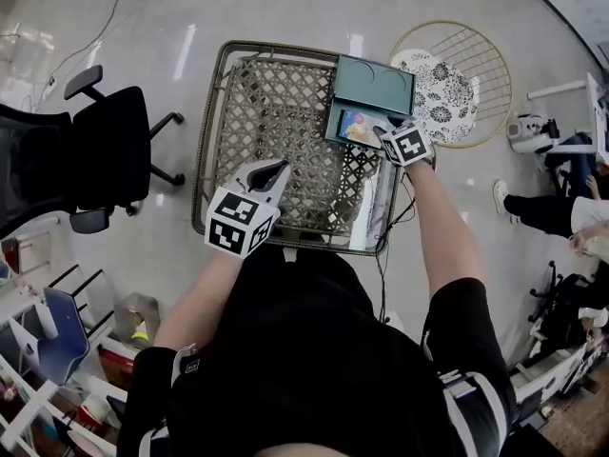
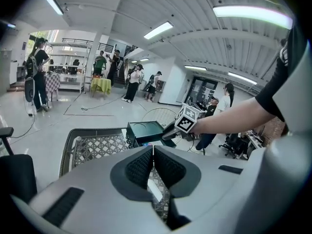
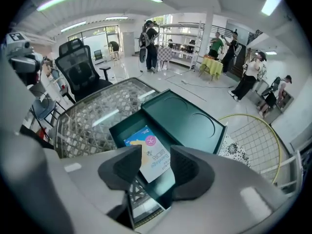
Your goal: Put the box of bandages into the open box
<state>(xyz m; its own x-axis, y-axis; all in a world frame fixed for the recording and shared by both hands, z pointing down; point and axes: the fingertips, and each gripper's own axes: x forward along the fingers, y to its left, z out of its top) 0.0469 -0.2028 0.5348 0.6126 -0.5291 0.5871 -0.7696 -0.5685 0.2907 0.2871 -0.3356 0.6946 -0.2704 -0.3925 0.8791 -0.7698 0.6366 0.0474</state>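
The box of bandages (image 1: 354, 123) (image 3: 147, 151), light blue with colourful print, lies in the tray of the open dark green box (image 1: 377, 86) (image 3: 184, 115), whose lid stands folded back. My right gripper (image 1: 379, 133) (image 3: 156, 167) hovers just over it. Its jaws stand wide apart on either side of the bandage box, and the pads do not press on it. The left gripper (image 1: 274, 171) (image 2: 153, 167) hangs over the near middle of the table, shut with nothing between its pads. From the left gripper view, the right gripper (image 2: 187, 123) shows at the green box.
The green box sits at the far right corner of a glass-topped wicker table (image 1: 204, 160). A black office chair (image 1: 95, 150) stands to the left. A round gold wire stand with a patterned disc (image 1: 455, 84) is beyond the table on the right. People stand and sit around the room.
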